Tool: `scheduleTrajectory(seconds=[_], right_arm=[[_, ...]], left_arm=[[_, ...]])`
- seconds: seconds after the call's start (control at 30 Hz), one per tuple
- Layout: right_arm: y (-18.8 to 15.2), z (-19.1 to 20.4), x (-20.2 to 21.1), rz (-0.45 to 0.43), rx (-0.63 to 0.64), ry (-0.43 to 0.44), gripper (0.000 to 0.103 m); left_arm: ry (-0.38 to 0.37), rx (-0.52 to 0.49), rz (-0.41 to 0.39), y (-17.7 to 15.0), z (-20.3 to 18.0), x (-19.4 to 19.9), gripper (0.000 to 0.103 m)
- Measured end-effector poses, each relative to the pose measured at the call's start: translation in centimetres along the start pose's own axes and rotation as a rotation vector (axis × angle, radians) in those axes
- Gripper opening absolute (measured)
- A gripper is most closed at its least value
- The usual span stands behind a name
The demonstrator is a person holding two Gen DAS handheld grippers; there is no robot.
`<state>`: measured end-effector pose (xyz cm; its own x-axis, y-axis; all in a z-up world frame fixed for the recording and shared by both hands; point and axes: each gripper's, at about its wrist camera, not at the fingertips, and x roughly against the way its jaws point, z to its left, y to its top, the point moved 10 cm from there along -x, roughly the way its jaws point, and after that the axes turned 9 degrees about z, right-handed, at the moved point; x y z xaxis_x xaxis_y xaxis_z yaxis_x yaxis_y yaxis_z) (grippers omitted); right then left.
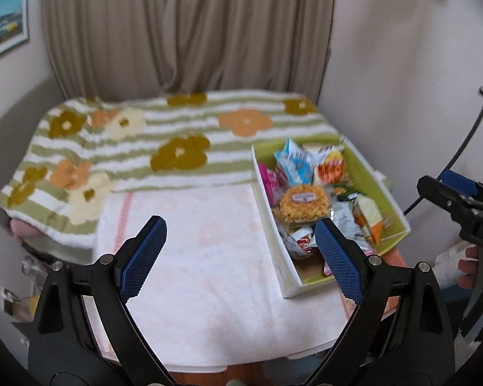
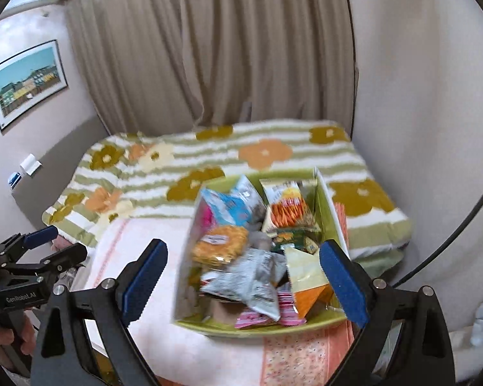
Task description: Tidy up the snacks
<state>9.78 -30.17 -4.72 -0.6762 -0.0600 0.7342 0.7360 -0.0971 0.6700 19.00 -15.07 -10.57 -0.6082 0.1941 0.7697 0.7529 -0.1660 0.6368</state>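
Both the left gripper (image 1: 240, 257) and right gripper (image 2: 244, 278) are held released, empty; snacks (image 2: 241, 241) are contained in the box (image 2: 257, 329) at 12 o'clock.

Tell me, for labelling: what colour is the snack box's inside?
Lime green inside the cardboard snack box, clearest in the right wrist view.

- "GenRoboAI" printed in white on the black body of the left gripper (image 2: 32, 251), seen from the right wrist.
- "DA", cut off, on the right gripper (image 1: 450, 189).
- Snack packet (image 2: 286, 209) print: illegible.
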Motion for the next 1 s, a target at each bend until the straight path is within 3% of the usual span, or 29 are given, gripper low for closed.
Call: scheduleTrajectory(seconds=[0.1,0.17,0.27,0.37,0.6,1.0], right_arm=[[-0.8,2.2,3.2,-0.056,0.018,-0.018,0.094],[-1.7,3.7,5.0,-0.087,0.037,-0.041,0.094],[-3.0,4.8,6.8,-0.121,0.051,-0.080,0.094],[-4.4,5.7,7.9,-0.126,0.042,-0.095,0.095],[-6.0,6.5,9.9,-0.155,0.037,-0.129,0.095],[-6.2,6.7,10.9,-0.179,0.029,-0.132,0.095]], left_arm=[[0.016,0.000,-0.071,-0.9,1.1,4.3,0.094],[0.045,0.001,-0.122,-1.8,1.9,6.8,0.103],[0.050,-0.008,-0.193,-3.4,2.4,10.0,0.103],[0.064,-0.022,-0.212,-4.8,2.7,11.7,0.103],[0.052,0.000,-0.245,-6.7,3.1,14.2,0.103],[0.062,0.000,-0.268,-7.1,2.9,15.4,0.103]])
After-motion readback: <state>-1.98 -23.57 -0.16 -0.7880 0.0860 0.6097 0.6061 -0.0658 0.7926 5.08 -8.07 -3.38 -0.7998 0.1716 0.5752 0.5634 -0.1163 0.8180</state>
